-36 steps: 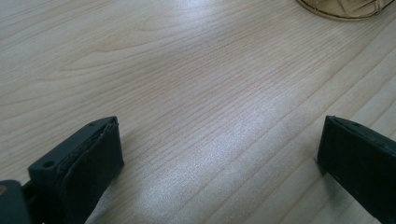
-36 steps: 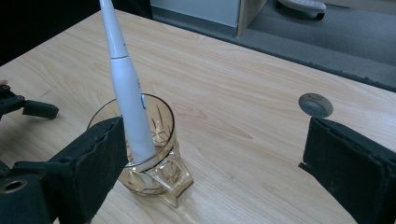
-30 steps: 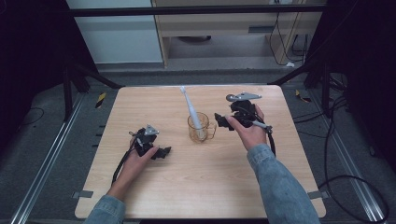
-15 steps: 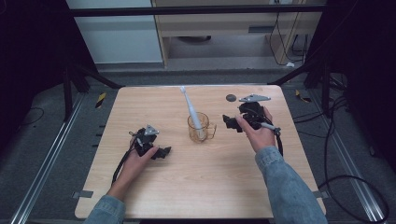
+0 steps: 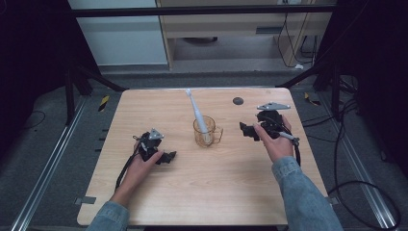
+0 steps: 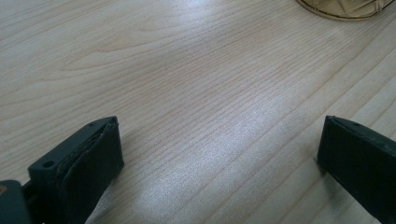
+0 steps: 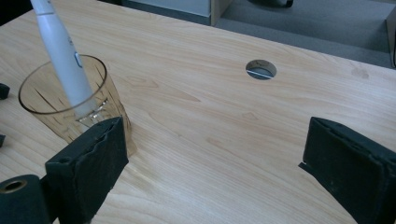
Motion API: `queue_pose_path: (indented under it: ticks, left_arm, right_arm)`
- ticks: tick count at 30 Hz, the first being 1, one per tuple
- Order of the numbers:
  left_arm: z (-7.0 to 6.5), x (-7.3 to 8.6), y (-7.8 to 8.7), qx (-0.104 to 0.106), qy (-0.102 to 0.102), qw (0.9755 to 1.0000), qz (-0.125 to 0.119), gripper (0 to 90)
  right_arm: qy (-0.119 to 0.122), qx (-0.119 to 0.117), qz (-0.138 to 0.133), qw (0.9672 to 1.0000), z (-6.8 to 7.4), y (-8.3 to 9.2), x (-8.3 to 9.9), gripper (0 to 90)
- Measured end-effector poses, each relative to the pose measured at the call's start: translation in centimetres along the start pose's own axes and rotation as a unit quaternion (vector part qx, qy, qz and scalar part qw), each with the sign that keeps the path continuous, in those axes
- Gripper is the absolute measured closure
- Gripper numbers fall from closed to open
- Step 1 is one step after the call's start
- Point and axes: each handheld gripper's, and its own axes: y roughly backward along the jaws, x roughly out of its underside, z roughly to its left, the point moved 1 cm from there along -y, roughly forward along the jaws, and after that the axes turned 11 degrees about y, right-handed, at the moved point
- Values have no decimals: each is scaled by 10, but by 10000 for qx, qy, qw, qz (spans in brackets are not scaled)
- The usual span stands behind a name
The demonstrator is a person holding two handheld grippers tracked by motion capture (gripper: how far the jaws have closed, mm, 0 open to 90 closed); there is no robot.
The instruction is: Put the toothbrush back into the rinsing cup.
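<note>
Toothbrush [image 5: 196, 111] leaning in amber cup [image 5: 206, 132] at mid-bench [image 5: 231, 192]. Cup probably thin, rigid plastic, though possibly glass: light, smooth, tippy; best pinched at the rim opposite the brush. Right gripper [image 5: 246, 131] just beside the cup, jaws spread, empty. Left gripper [image 5: 169, 157] low over bench, released, pointing toward the cup.

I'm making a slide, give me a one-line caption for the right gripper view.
Open right gripper beside an amber glass cup holding a white electric toothbrush on the wooden table.
</note>
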Motion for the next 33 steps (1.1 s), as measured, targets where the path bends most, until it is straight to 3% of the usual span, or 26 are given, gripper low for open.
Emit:
queue_pose_path:
  ticks: [18,33]
  left_arm:
    - [0,0,0,-3,-7,10000,5,0]
    - [0,0,0,-2,-7,10000,4,0]
  right_arm:
    - [-67,159,226,9996,-16,8,33,87]
    - [-130,254,449,9986,-25,5,66,92]
